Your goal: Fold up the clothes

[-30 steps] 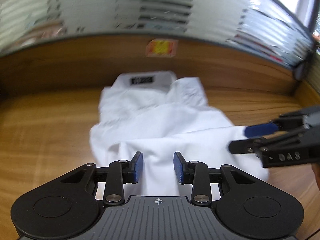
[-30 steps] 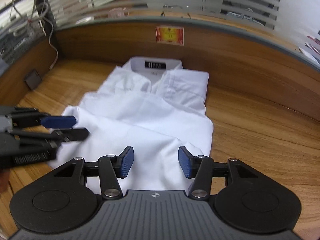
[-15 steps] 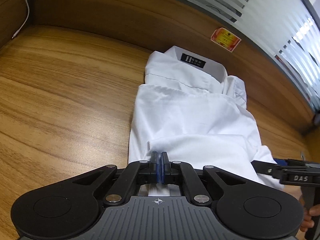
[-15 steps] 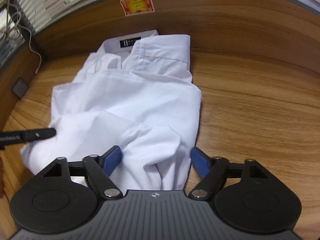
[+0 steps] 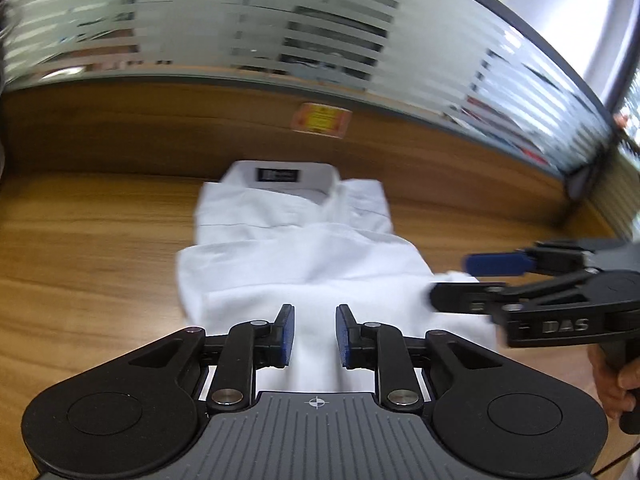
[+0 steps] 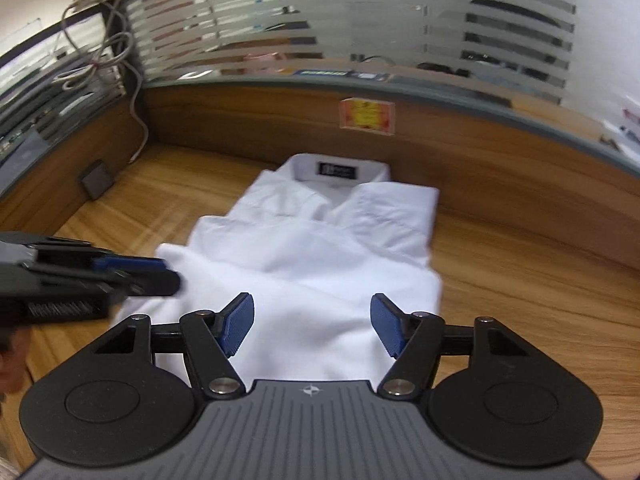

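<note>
Both views are evenly lit and moderately bright. The strongest light enters at the upper right of the left wrist view, where a pale wall patch (image 5: 576,28) is washed out. The white shirt (image 5: 304,256) is close to overexposed and keeps few fold details. Motion blur softens the shirt edges, the wood grain of the tabletop (image 6: 540,280) and the striped glass partition (image 6: 360,20). Each camera's own claw (image 5: 315,336) renders sharp. Fisheye distortion bends the partition rail into an arc, and the frame corners darken. Shadows are soft and faint.
</note>
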Motion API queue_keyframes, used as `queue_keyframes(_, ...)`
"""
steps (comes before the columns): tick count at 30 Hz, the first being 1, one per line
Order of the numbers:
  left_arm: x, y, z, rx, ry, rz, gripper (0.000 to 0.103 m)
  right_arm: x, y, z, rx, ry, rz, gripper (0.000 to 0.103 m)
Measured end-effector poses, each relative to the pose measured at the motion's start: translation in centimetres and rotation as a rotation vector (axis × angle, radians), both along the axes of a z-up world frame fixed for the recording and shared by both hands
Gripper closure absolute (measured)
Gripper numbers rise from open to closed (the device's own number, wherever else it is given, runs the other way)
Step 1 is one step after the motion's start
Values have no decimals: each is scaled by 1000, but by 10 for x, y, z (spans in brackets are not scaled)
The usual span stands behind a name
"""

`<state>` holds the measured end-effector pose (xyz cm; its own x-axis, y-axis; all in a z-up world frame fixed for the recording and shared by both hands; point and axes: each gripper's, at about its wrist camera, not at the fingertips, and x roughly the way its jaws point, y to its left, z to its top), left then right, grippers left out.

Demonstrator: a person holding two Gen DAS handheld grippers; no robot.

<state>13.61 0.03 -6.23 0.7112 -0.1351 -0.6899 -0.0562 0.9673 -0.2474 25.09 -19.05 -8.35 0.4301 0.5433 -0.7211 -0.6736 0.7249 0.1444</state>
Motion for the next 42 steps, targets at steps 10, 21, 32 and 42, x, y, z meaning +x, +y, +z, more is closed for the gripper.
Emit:
queue_keyframes(10,24,16,-44,-59,114,91,78,24,30,-52,-58,105,-48,55)
queue_keyframes(21,10,24,-34,-8,67,42,78,32,17,-39,-14,113,-25,53)
queue_keyframes(32,-32,-5,-23,102,58,-73,64,-22,-4,-26,-110,45,64,47)
queue_keyframes(42,-22,5,-36,36,88,-17,65,-10,-3,-48,-107,132,56,48)
